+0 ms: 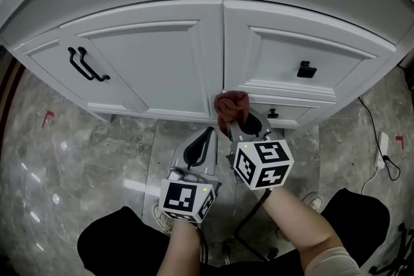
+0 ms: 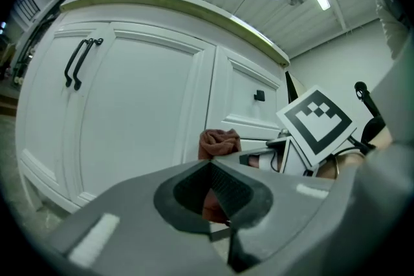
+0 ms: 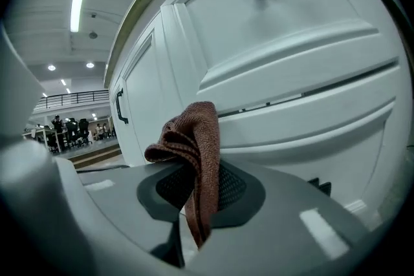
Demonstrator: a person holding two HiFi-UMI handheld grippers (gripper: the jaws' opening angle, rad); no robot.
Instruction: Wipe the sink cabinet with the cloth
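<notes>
A white sink cabinet [image 1: 162,61] with panelled doors and drawers fills the upper head view. A reddish-brown cloth [image 1: 231,106] is bunched against the cabinet low down, near the seam between the left door and the drawers. My right gripper [image 1: 238,125] is shut on the cloth [image 3: 192,152], which hangs out between its jaws. My left gripper [image 1: 206,136] is shut and empty, held lower and to the left, clear of the cabinet. From the left gripper view the cloth [image 2: 218,143] shows beyond the closed jaws.
Black double handles [image 1: 86,65] sit on the left door, a black knob [image 1: 306,69] on the upper right drawer and another [image 1: 273,114] below it. Grey marble floor [image 1: 58,165] surrounds the cabinet base. A white cable and plug [image 1: 383,145] lie at the right.
</notes>
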